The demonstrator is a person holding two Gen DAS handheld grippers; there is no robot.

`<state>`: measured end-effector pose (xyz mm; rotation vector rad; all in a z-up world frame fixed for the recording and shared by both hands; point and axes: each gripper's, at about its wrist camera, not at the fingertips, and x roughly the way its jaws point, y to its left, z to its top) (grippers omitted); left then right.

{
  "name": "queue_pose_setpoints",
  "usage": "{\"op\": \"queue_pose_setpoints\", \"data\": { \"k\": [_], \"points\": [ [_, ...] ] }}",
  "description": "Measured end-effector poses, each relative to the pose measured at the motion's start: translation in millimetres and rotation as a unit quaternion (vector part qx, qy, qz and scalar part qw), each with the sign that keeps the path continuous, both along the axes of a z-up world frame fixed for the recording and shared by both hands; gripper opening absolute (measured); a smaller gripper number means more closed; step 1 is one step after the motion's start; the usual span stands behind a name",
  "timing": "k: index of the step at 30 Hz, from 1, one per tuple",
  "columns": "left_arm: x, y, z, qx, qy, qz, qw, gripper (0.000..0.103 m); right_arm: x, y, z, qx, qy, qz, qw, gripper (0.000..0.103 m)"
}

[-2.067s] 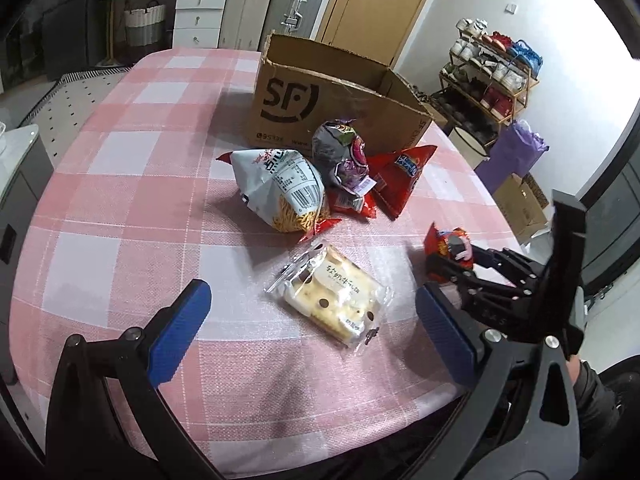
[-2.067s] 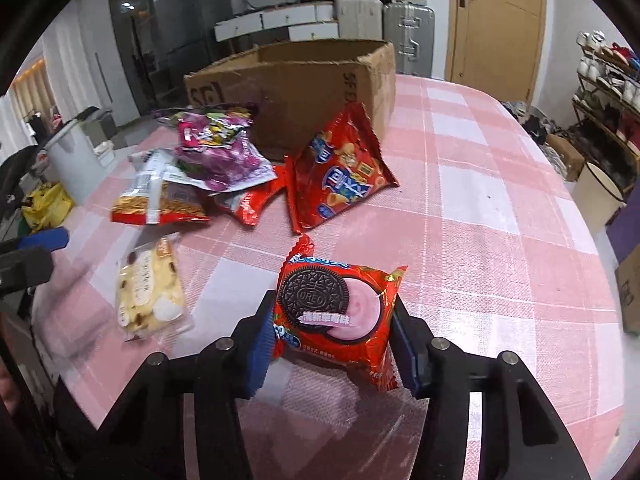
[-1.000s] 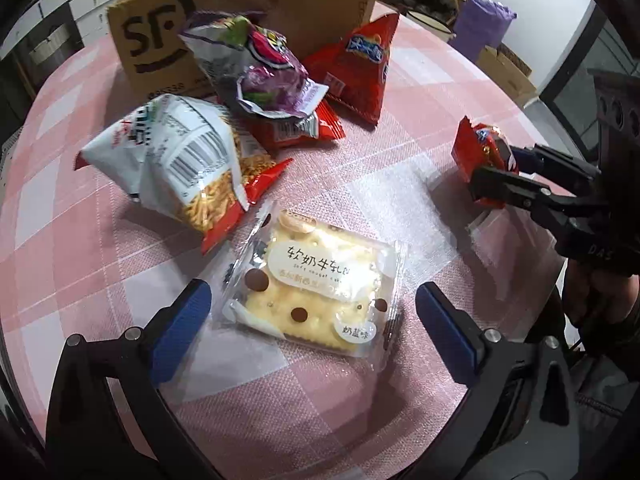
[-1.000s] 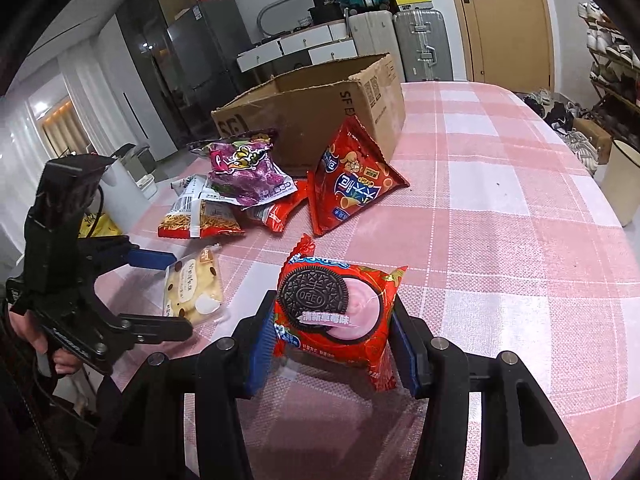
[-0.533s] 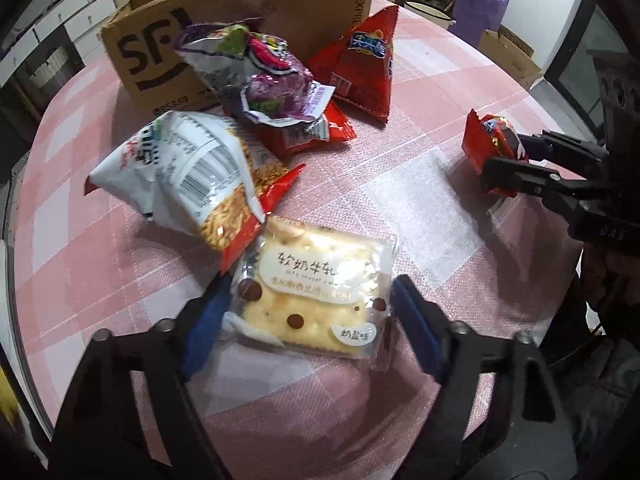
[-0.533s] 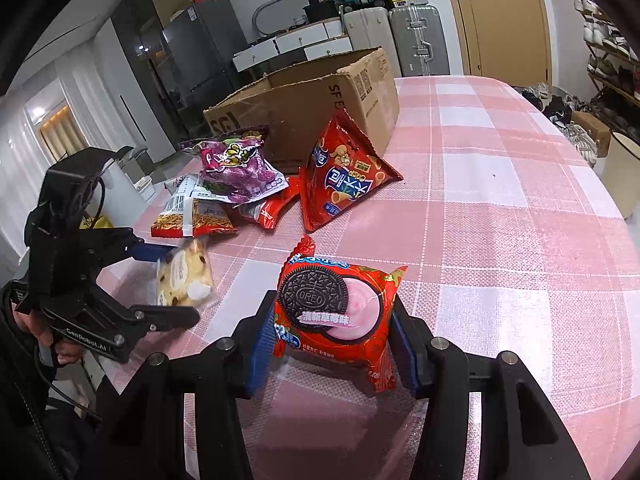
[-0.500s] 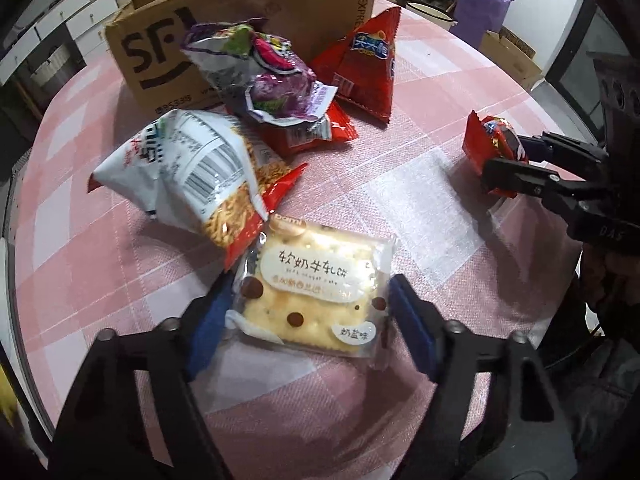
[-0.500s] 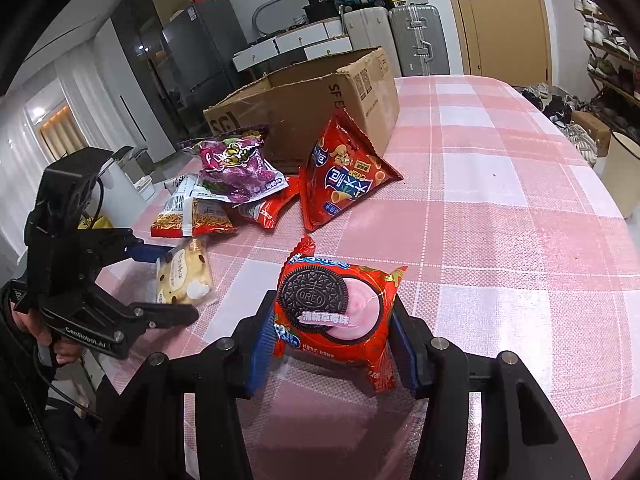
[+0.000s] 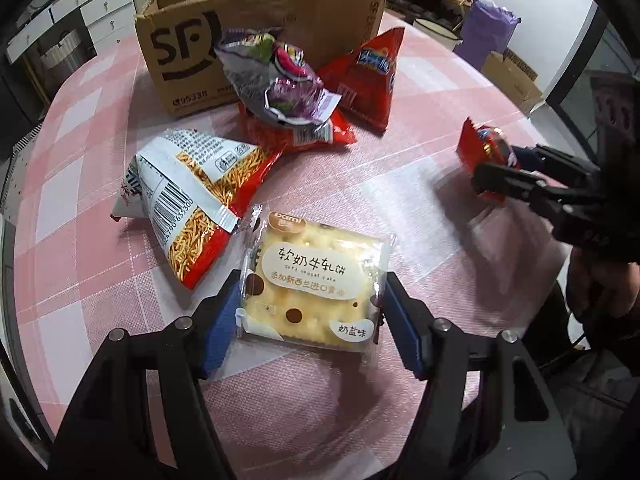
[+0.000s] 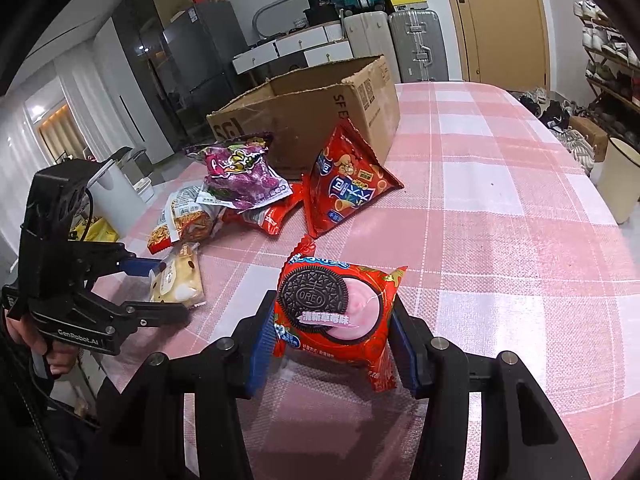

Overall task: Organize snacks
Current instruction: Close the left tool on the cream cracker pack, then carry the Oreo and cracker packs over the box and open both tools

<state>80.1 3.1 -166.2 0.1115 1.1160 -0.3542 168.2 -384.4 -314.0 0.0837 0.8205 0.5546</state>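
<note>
My left gripper is shut on a clear pack of yellow biscuit cake, held just above the pink checked table. My right gripper is shut on a red Oreo pack, also seen in the left wrist view. An open cardboard SF box stands at the back. In front of it lie a purple bag, a red triangular bag, a flat red bag and a white-and-orange noodle snack bag.
The table edge runs close in front of both grippers. Suitcases, drawers and a door stand behind the table. A shoe rack is on the right. The left gripper shows in the right wrist view.
My left gripper moved in over the biscuit cake pack and closed on it. My right gripper kept hold of the Oreo pack and lifted slightly.
</note>
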Motion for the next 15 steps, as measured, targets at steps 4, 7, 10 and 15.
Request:
{"op": "queue_pose_setpoints", "data": {
  "k": [4, 7, 10, 15],
  "points": [
    [-8, -1, 9, -0.012, -0.001, -0.012, 0.9999, 0.065, -1, -1, 2, 0.004, -0.003, -0.001, 1.0, 0.052],
    [-11, 1, 19, -0.035, -0.003, -0.014, 0.9993, 0.065, -1, -1, 6, 0.005, -0.008, -0.002, 1.0, 0.052],
    [-15, 6, 37, -0.054, -0.017, -0.012, 0.9983, 0.065, -2, 0, 11, 0.007, -0.012, -0.002, 1.0, 0.052],
    [-23, 7, 66, -0.07, -0.042, -0.01, 0.9966, 0.065, -3, -1, 24, 0.015, -0.022, -0.001, 1.0, 0.052]
  ]
}}
